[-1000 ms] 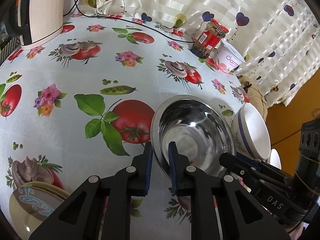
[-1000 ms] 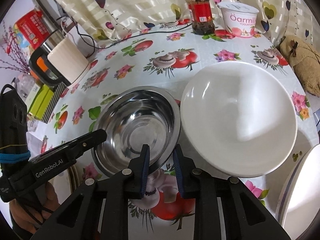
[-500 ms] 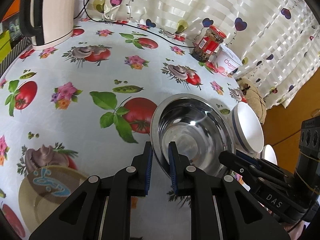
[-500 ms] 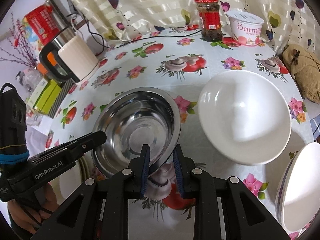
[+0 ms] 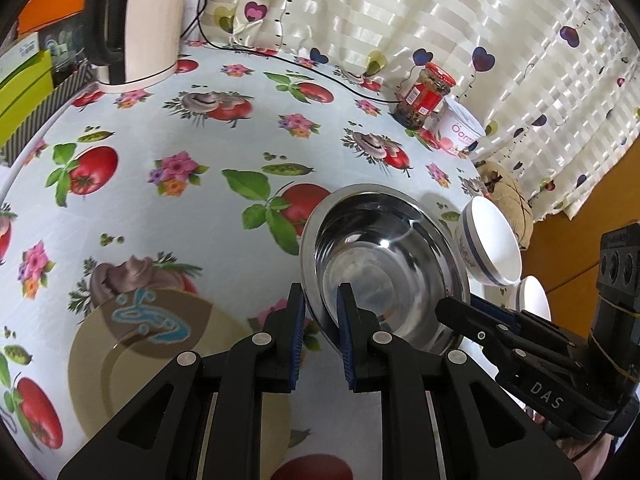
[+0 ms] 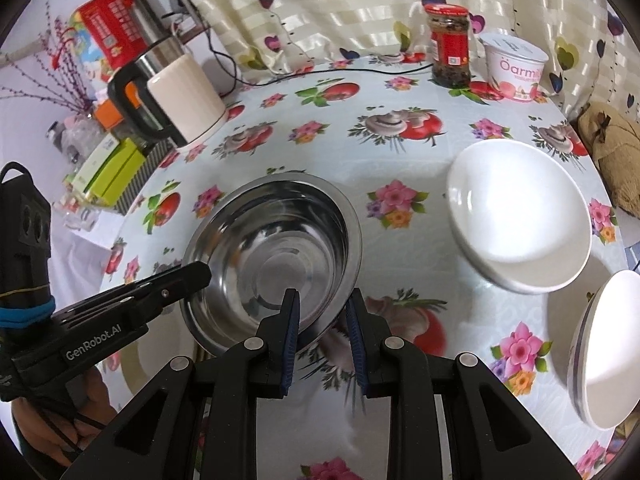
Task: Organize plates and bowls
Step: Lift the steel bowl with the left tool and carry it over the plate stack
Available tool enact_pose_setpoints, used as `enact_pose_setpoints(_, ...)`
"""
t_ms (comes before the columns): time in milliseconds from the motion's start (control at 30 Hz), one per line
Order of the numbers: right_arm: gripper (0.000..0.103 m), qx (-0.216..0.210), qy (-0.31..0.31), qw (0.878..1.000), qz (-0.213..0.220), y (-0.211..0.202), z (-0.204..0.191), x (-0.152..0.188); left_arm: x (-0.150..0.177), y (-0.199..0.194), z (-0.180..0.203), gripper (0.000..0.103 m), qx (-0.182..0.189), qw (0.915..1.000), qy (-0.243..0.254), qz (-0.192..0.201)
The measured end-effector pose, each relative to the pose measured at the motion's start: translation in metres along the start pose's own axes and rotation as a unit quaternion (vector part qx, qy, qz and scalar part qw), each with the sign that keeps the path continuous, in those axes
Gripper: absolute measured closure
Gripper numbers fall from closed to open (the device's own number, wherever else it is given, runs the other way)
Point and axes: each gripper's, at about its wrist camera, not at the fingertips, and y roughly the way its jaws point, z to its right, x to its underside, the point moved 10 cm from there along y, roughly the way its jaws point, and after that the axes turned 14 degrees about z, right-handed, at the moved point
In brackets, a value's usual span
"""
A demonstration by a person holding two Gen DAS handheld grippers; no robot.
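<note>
While both grippers pinch its near rim, steel bowl (image 6: 276, 256) hangs tilted over tablecloth (image 5: 168, 128) | L gripper (image 5: 322, 334) & R gripper (image 6: 322, 334) clamped on it | keep level, matched pace | tan plate (image 5: 120, 360) left of bowl; white bowl (image 6: 520, 228) right; open cloth beyond, jar (image 6: 450, 48) far.

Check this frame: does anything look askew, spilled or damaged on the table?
No spill or damage shows. The one odd thing: the steel bowl sits tilted off the tablecloth, its rim pinched between the left gripper and right gripper. The white bowl beside it also appears tipped.
</note>
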Motion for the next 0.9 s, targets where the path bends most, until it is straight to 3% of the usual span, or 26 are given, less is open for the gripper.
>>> enact_pose_setpoints(900,0.08,-0.05,-0.054,0.997,-0.031,-0.002,-0.081,0.038,0.029,-0.069,-0.066,0.086,-0.049,0.9976,-0.043,0.023)
